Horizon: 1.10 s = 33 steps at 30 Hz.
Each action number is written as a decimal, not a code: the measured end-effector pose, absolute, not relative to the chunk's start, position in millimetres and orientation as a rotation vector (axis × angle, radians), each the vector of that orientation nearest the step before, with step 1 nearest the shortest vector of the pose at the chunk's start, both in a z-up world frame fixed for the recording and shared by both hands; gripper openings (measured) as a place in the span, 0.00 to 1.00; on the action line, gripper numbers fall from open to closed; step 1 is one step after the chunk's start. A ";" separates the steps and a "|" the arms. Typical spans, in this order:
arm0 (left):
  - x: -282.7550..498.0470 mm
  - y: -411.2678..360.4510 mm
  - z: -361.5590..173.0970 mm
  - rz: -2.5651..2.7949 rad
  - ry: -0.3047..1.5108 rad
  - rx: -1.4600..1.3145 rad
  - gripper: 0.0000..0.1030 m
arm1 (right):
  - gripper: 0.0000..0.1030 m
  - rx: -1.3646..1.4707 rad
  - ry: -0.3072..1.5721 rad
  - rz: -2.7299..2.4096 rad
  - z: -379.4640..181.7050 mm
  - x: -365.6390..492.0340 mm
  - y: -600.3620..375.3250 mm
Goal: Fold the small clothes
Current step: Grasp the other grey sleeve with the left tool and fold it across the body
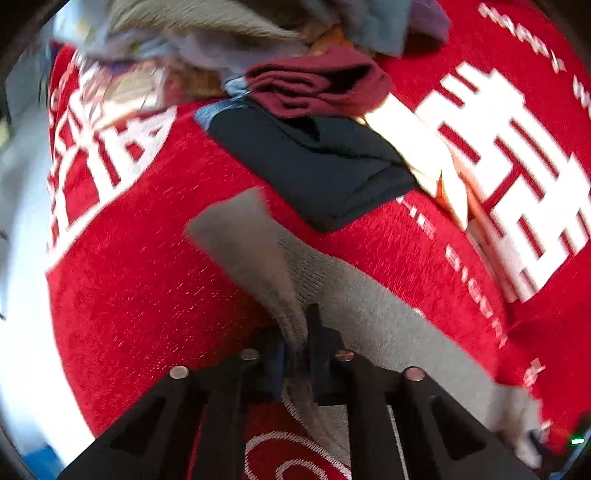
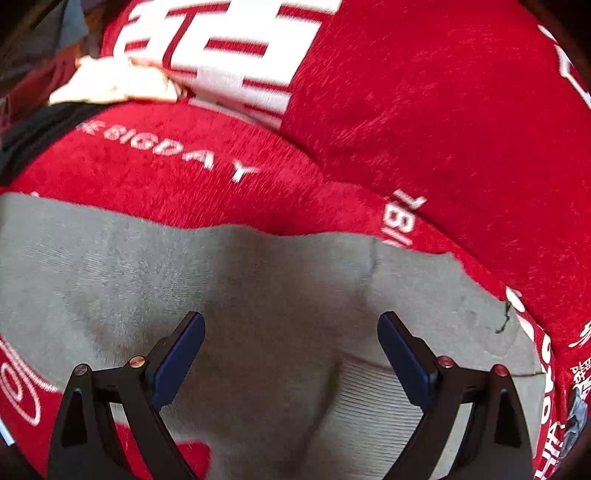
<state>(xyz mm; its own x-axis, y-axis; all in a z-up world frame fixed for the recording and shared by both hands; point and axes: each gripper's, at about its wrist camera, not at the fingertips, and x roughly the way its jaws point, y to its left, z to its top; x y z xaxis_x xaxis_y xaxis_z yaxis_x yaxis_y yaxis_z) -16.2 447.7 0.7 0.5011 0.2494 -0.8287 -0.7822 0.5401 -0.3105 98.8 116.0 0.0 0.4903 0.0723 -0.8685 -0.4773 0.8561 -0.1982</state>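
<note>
A grey knitted sock (image 1: pixel 369 317) lies on a red plush blanket (image 1: pixel 147 295), with a folded black garment (image 1: pixel 314 166) behind it and a folded maroon cloth (image 1: pixel 317 85) farther back.

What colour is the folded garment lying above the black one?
Dark maroon garment, clearest in the left wrist view.

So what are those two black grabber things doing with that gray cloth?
A person is folding small clothes on a red blanket with a grabber in each hand. The left gripper is shut on a fold of the gray cloth, pinching it up. The right gripper hangs open over the same gray cloth, not holding anything. Farther back sit a black garment, a dark red one, and a heap of other clothes.
</note>
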 end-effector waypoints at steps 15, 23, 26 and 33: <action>-56.0 454.2 15.3 0.609 0.715 -0.895 0.08 | 0.93 -0.211 1.007 0.542 30.8 64.6 145.3; -59.3 456.1 7.7 0.617 0.723 -0.886 0.08 | 0.93 -0.133 1.083 0.358 3.9 73.4 115.8; -61.0 453.9 15.6 0.627 0.714 -0.869 0.08 | 0.93 -0.174 1.062 0.456 6.0 47.3 150.2; -55.9 440.7 47.2 0.632 0.708 -0.792 0.08 | 0.93 -0.183 1.096 0.783 30.3 7.2 171.0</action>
